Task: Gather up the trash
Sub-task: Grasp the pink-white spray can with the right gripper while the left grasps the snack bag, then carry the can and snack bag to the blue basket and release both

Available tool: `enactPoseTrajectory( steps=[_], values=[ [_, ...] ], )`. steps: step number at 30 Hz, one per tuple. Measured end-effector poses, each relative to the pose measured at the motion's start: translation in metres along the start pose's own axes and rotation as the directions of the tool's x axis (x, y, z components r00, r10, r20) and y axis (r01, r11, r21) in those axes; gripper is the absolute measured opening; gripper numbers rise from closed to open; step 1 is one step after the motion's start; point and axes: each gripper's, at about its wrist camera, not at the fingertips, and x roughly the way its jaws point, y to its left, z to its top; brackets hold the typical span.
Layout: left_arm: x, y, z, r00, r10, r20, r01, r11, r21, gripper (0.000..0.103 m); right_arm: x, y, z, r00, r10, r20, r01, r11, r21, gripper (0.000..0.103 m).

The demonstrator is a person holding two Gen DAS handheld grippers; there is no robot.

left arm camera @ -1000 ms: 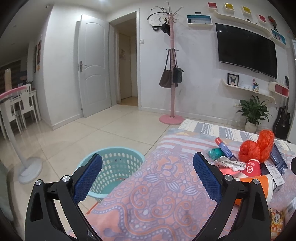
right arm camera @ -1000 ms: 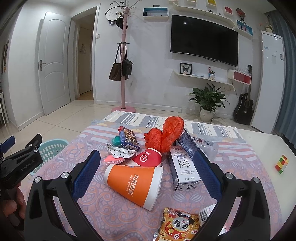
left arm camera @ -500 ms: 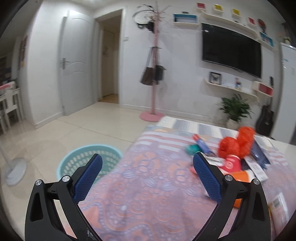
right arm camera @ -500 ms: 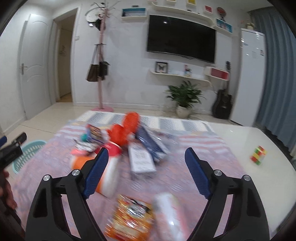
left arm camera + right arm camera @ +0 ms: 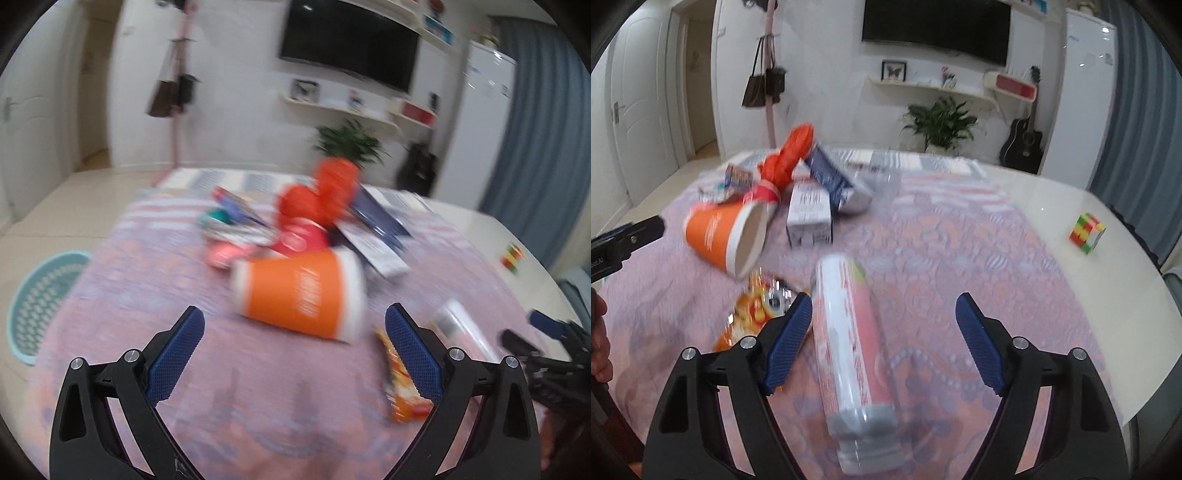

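Note:
Trash lies on a patterned tablecloth [image 5: 155,288]. An orange paper cup [image 5: 299,291] lies on its side just ahead of my open, empty left gripper [image 5: 293,343]; it also shows in the right wrist view [image 5: 720,232]. A white and pink plastic bottle [image 5: 849,339] lies between the fingers of my open right gripper [image 5: 882,332], nearer the left finger. An orange snack packet [image 5: 750,317] lies beside it. A red cup [image 5: 299,236], an orange plastic bag [image 5: 325,192] and milk cartons [image 5: 809,214] are piled behind. A teal basket [image 5: 44,299] stands on the floor at the left.
A colour cube [image 5: 1086,232] sits on the bare white table edge [image 5: 1108,295] at the right. A coat stand [image 5: 770,74], a door [image 5: 639,122], a potted plant [image 5: 942,122], a guitar [image 5: 1023,144] and a fridge [image 5: 1078,92] line the far walls.
Both grippers have swung right and moved lower over the table. The left one now faces the orange cup. The right one has come around the bottle, still open.

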Motion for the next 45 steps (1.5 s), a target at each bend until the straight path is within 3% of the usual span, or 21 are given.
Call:
enactPoseTrajectory(
  steps=[7, 9, 12, 19, 21, 23, 24, 27, 28, 30, 36, 45],
  values=[
    [0.030, -0.033, -0.018, 0.988, -0.094, -0.123, 0.102, 0.993, 0.058, 0.093, 0.020, 0.010, -0.009, 0.997, 0.028, -0.074, -0.031, 0.999, -0.034, 0.075],
    [0.039, -0.035, -0.018, 0.980, -0.114, -0.160, 0.123, 0.991, 0.047, 0.092, 0.027, 0.012, -0.009, 0.994, 0.036, -0.105, -0.040, 0.998, -0.038, 0.064],
    [0.051, -0.039, -0.020, 0.962, -0.152, -0.227, 0.163, 0.986, 0.029, 0.088, 0.033, 0.011, -0.011, 0.989, 0.071, -0.130, -0.076, 0.997, -0.027, 0.045],
    [0.082, -0.053, -0.030, 0.912, -0.201, -0.357, 0.217, 0.976, 0.005, 0.073, 0.034, 0.003, -0.012, 0.994, 0.035, -0.108, -0.039, 0.999, -0.030, 0.045],
    [0.086, -0.059, -0.029, 0.918, -0.187, -0.351, 0.209, 0.978, 0.026, 0.073, 0.034, -0.003, -0.012, 0.994, 0.033, -0.107, -0.035, 0.999, -0.019, 0.045],
    [0.088, -0.067, -0.029, 0.919, -0.175, -0.352, 0.204, 0.978, 0.047, 0.063, 0.034, -0.008, -0.013, 0.994, 0.037, -0.106, -0.037, 0.999, -0.003, 0.045],
    [0.090, -0.073, -0.030, 0.920, -0.161, -0.358, 0.200, 0.977, 0.076, 0.051, 0.034, -0.010, -0.013, 0.994, 0.040, -0.106, -0.039, 0.999, 0.005, 0.045],
    [0.092, -0.089, -0.032, 0.934, -0.105, -0.341, 0.164, 0.975, 0.149, 0.031, 0.035, -0.013, -0.013, 0.994, 0.043, -0.102, -0.042, 0.999, 0.015, 0.045],
    [0.092, -0.091, -0.032, 0.931, -0.115, -0.345, 0.176, 0.973, 0.150, 0.014, 0.035, -0.012, -0.013, 0.994, 0.043, -0.100, -0.041, 0.999, 0.015, 0.045],
    [0.093, -0.092, -0.031, 0.930, -0.132, -0.343, 0.190, 0.971, 0.142, 0.002, 0.035, -0.013, -0.013, 0.994, 0.043, -0.098, -0.042, 0.999, 0.016, 0.045],
    [0.085, -0.085, -0.027, 0.929, -0.227, -0.293, 0.258, 0.963, 0.074, 0.000, 0.034, -0.014, -0.014, 0.995, 0.044, -0.089, -0.042, 0.999, 0.018, 0.045],
    [0.048, -0.055, 0.000, 0.942, -0.292, -0.166, 0.294, 0.956, -0.015, 0.000, 0.021, -0.009, -0.001, 0.999, 0.035, -0.040, -0.035, 0.999, 0.008, 0.045]
  ],
)
